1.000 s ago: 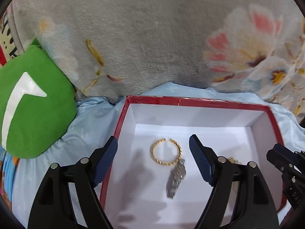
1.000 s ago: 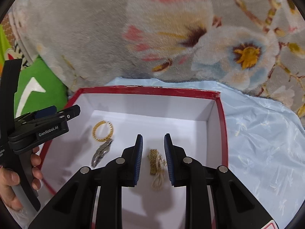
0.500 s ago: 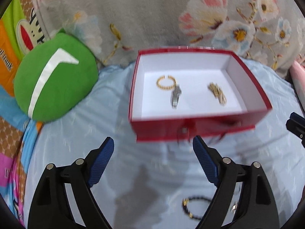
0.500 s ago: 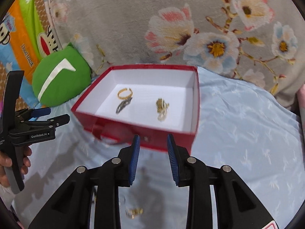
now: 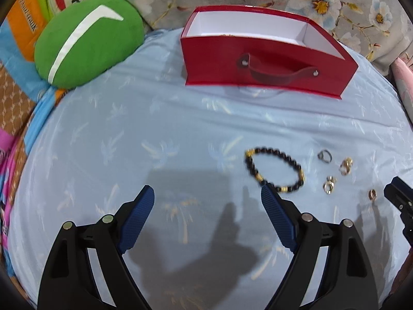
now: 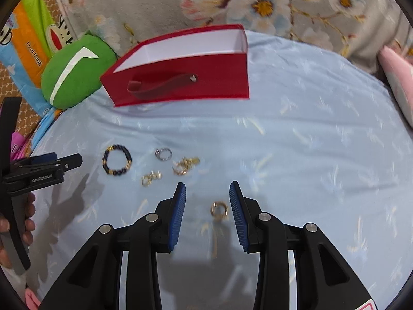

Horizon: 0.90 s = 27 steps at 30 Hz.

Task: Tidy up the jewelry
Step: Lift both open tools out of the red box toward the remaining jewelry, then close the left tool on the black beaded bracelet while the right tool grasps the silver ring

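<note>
red box [image 5: 258, 59]: 1 | beaded bracelet [image 5: 275, 171]: 1 | rings [image 6: 219, 208]: 4 | green cushion [image 5: 87, 41]: 1

Bright overhead light, dark shadows on the sheet [image 5: 196, 139], fisheye-bent dark edges, seemingly slight motion blur.

Red box [image 5: 268, 62] floor hidden behind its front wall in both views; only a gold speck shows over the rim in the left view. Small gold pieces [image 6: 185, 166] on the sheet too blurred to tell apart. Right gripper [image 5: 398, 201] cut off by the frame edge in the left view. Person's hand [image 6: 15, 230] cut off at the left edge.
</note>
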Tool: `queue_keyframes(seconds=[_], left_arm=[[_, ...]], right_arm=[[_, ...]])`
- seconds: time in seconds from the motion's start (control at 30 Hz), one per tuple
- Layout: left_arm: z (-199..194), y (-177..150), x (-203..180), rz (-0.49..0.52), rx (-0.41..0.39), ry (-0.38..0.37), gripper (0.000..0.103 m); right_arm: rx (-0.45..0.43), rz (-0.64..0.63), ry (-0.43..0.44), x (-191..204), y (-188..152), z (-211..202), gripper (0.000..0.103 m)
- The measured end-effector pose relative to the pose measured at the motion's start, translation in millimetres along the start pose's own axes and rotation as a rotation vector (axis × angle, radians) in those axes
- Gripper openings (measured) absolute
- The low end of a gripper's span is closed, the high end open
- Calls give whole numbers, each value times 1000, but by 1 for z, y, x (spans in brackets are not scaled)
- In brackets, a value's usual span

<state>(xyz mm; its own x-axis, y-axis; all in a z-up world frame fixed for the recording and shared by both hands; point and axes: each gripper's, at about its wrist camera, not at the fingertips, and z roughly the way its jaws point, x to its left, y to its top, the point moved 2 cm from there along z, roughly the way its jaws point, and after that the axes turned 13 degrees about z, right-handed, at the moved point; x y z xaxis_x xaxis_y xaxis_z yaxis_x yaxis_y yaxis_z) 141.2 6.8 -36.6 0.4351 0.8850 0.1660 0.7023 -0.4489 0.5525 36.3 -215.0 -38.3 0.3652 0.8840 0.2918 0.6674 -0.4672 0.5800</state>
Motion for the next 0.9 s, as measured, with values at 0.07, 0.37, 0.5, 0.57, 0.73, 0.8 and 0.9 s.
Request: queue_keyframes(seconds=[0.07, 0.37, 0.5, 0.57, 0.73, 0.8, 0.9], left_arm=[[1, -10, -4, -12, 6, 9, 84], [8, -29, -17, -80, 20, -67, 86], [11, -26, -21, -92, 14, -85, 86], [14, -21, -25, -85, 8, -97, 88], [26, -3, -43, -49, 2, -132, 93], [34, 4, -48, -39, 0, -113, 94], [40, 11, -53, -24, -12, -65, 94]], right_arm=[[20, 33, 0, -7, -8, 5, 35], [15, 63, -18, -10, -15, 16, 35], [11, 67, 6, -5, -11, 16, 35], [11, 61, 13, -1, -10, 18, 35], [16, 66, 26, 4, -7, 23, 35], [14, 62, 20, 5, -7, 23, 35], [11, 68, 13, 2, -7, 23, 35]])
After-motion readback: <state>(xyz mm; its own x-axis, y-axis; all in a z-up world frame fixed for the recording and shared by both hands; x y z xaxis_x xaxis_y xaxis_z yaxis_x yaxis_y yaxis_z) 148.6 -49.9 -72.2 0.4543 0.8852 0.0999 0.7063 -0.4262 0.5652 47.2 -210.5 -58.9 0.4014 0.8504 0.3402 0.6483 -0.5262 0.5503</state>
